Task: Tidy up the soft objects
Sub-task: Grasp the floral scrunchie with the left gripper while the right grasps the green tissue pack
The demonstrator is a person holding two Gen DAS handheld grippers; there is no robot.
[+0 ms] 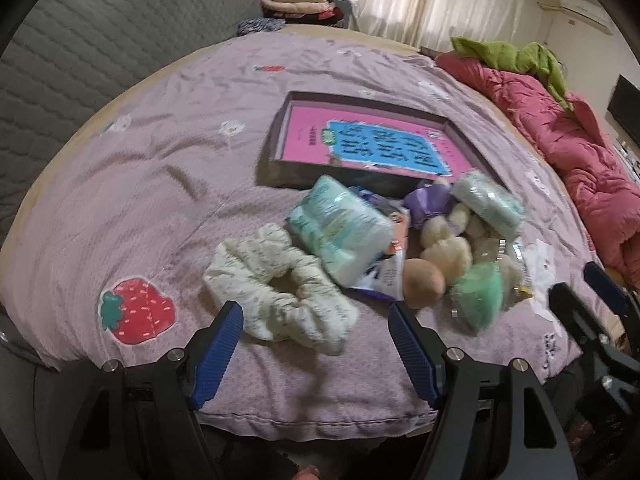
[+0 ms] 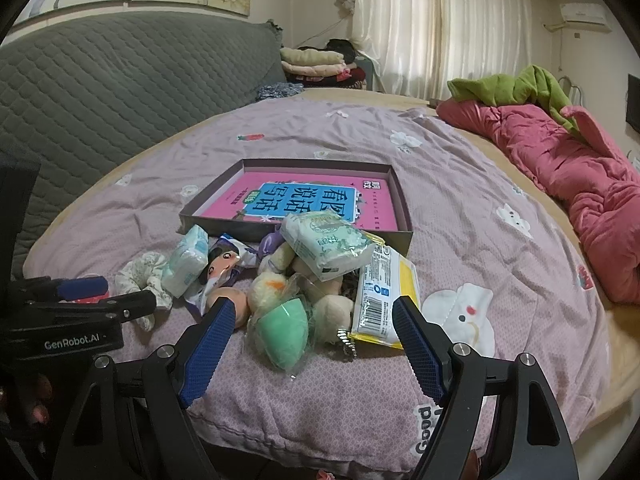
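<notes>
A pile of soft things lies on the pink bedspread in front of a shallow dark box (image 1: 280, 168) (image 2: 404, 208) with a pink book in it. The pile holds a white scrunchie (image 1: 280, 288) (image 2: 140, 276), tissue packs (image 1: 340, 232) (image 2: 328, 244), a green sponge in wrap (image 1: 478, 294) (image 2: 280, 330), a peach sponge (image 1: 424, 284) (image 2: 234, 300), plush balls (image 2: 332, 314) and a yellow packet (image 2: 384, 296). My left gripper (image 1: 316, 320) is open, with the scrunchie between its fingers. My right gripper (image 2: 314, 316) is open around the green sponge.
A pink quilt (image 2: 580, 168) with a green cloth (image 2: 512, 88) lies along the right side of the bed. A grey quilted headboard (image 2: 100, 80) stands at the left. Folded clothes (image 2: 316, 62) are stacked behind the bed, by the curtains.
</notes>
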